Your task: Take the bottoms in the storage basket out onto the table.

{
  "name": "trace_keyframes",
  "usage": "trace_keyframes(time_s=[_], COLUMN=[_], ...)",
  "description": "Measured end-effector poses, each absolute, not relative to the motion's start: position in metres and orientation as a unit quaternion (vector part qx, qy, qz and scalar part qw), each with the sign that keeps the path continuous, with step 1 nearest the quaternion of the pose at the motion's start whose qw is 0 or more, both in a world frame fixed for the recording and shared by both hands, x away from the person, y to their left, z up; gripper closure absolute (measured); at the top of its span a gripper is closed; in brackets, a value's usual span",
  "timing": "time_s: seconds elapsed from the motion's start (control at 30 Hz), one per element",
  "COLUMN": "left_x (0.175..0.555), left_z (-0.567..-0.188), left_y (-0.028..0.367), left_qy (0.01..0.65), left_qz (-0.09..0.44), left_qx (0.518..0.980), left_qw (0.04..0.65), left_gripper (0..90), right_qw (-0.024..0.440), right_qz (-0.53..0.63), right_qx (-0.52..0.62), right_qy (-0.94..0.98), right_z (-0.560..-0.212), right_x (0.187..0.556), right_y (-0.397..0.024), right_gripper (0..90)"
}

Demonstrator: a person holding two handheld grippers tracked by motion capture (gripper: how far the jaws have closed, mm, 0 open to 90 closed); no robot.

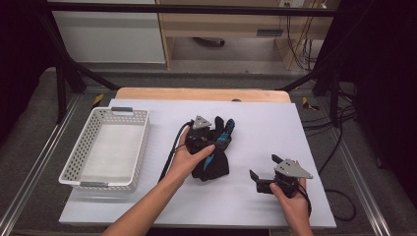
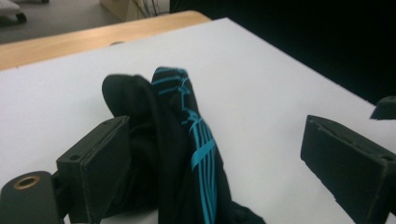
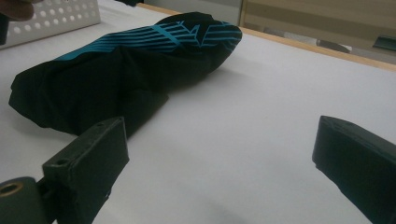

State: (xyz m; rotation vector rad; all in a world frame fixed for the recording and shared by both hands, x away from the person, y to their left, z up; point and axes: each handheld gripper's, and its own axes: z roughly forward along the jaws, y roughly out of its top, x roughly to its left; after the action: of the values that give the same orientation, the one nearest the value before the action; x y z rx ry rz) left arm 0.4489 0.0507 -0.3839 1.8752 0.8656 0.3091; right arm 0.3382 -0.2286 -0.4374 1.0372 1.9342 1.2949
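A black sock with blue stripes (image 1: 212,167) lies crumpled on the white board, at its middle. My left gripper (image 1: 218,130) is down over the sock's far end and is open. In the left gripper view the sock (image 2: 187,154) lies between the wide-apart jaws of the left gripper (image 2: 217,135), touching the left one and well apart from the right one. My right gripper (image 1: 264,167) is open, low over bare board to the right of the sock. In the right gripper view the sock (image 3: 116,70) lies ahead and to the left of the right gripper (image 3: 222,135), outside its jaws.
A white perforated basket (image 1: 120,112) stands at the left of the white board (image 1: 265,123), with nothing in it that I can see. The board rests on a wooden table (image 1: 196,93). Black frame posts and cables flank the table.
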Motion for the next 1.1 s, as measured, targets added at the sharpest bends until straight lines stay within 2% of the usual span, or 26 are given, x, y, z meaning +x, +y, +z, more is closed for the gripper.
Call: trace_keyframes(time_s=[0.27, 0.67, 1.1], left_x=[0.437, 0.422, 0.405], left_z=[-0.365, -0.330, -0.317], left_y=[0.063, 0.108, 0.142], left_qy=[0.338, 0.333, 0.337], left_qz=[0.161, 0.177, 0.187], left_qx=[0.780, 0.777, 0.777], left_qw=[0.502, 0.504, 0.497], left_gripper=[9.2, 7.7, 7.1], right_qw=[0.291, 0.291, 0.295], right_qz=[0.482, 0.480, 0.485], right_qx=[0.388, 0.394, 0.400], right_qy=[0.730, 0.728, 0.719], right_z=[-0.438, -0.437, -0.436], right_x=[0.338, 0.338, 0.337], right_y=[-0.226, -0.228, -0.231], right_gripper=[4.1, 4.2, 3.9])
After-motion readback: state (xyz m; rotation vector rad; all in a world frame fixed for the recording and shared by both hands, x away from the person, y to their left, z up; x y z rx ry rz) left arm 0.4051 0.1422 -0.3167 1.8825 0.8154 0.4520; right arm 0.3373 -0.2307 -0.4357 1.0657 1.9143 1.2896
